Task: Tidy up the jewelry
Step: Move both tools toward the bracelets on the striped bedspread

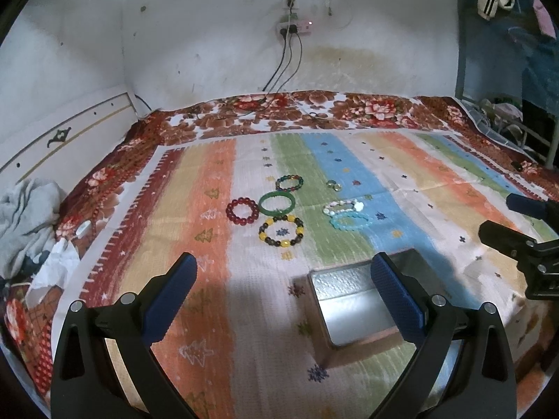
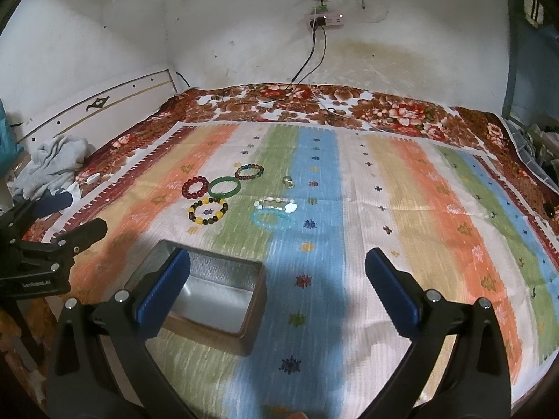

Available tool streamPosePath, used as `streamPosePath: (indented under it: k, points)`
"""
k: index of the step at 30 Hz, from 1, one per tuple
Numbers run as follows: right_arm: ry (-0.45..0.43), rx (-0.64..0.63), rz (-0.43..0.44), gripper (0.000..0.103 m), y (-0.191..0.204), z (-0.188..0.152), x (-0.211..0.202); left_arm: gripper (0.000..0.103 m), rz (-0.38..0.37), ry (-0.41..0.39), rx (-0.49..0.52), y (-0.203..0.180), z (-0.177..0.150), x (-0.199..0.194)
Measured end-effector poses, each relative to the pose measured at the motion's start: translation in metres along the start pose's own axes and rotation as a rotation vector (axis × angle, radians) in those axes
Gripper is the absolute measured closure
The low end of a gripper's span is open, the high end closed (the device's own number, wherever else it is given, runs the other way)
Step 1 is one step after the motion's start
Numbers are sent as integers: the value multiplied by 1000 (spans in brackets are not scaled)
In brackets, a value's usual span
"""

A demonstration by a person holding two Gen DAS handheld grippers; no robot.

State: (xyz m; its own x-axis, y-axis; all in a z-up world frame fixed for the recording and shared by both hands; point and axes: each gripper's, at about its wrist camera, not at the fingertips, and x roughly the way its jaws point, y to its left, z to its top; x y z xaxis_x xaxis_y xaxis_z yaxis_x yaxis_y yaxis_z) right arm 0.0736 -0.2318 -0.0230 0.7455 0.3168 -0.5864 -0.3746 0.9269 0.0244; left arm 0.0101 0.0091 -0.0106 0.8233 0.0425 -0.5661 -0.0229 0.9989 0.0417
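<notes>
Six beaded bracelets (image 2: 223,187) (one solid green) beyond metal tin (image 2: 213,289); both claws (image 1: 284,291) apart.

Tin box (image 1: 353,300) corner behind left gripper (image 1: 284,296), small rings (image 2: 288,182) indistinct

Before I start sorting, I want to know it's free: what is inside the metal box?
The metal box shows only its bare shiny floor; no jewelry is visible in it. The right gripper's left finger covers the box's near-left corner, so that part stays unseen.

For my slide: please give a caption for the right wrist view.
Open right gripper above tin; bracelets beyond.
</notes>
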Motion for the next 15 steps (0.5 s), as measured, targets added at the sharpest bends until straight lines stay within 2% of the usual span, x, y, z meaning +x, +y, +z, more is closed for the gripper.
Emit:
streamPosePath:
  k: [12,15]
  points:
    - [32,11,7,5,-7,23,26,5,13,39,-14,12,28,27]
    - [50,9,14,5,-6,28,38,5,5,85,-41,22,35,43]
